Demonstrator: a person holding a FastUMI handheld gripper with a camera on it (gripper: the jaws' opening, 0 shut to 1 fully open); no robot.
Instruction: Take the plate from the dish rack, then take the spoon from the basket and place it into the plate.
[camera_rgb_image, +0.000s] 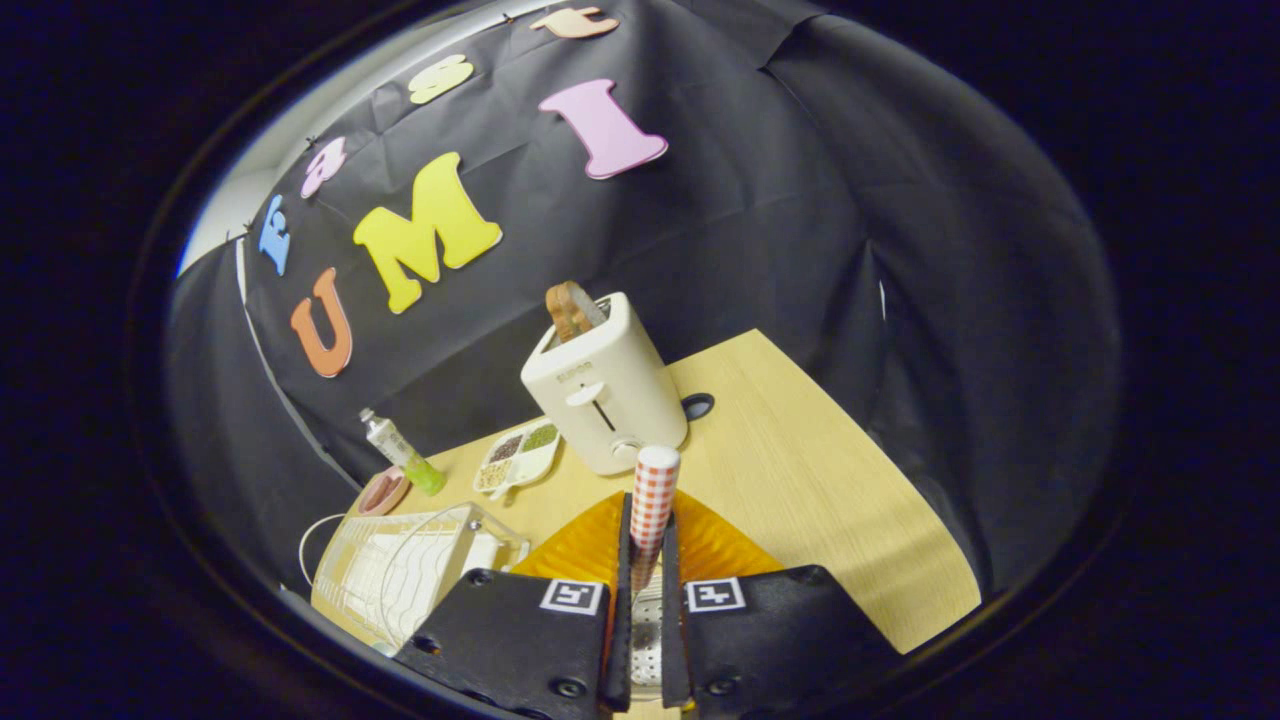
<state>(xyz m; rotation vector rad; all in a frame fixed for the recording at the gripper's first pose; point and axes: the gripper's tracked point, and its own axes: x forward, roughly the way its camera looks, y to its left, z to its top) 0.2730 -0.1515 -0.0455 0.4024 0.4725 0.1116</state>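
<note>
My gripper (647, 535) is shut on a spoon with a red-and-white checked handle (653, 490). The handle sticks out beyond the fingertips, pointing toward the toaster. An orange ribbed plate (575, 555) lies on the wooden table right under and ahead of the fingers, showing on both sides of them. Perforated metal (648, 635) shows in the narrow gap between the fingers; I cannot tell whether it is the spoon's bowl or the basket. A pale wire dish rack (400, 575) stands left of the plate.
A cream toaster (605, 395) with a slice of toast (570, 310) stands beyond the plate. Left of it lie a divided snack dish (520, 455), a green-bottomed bottle (402, 452) and a small pink dish (383, 490). Bare tabletop (820, 480) runs to the right.
</note>
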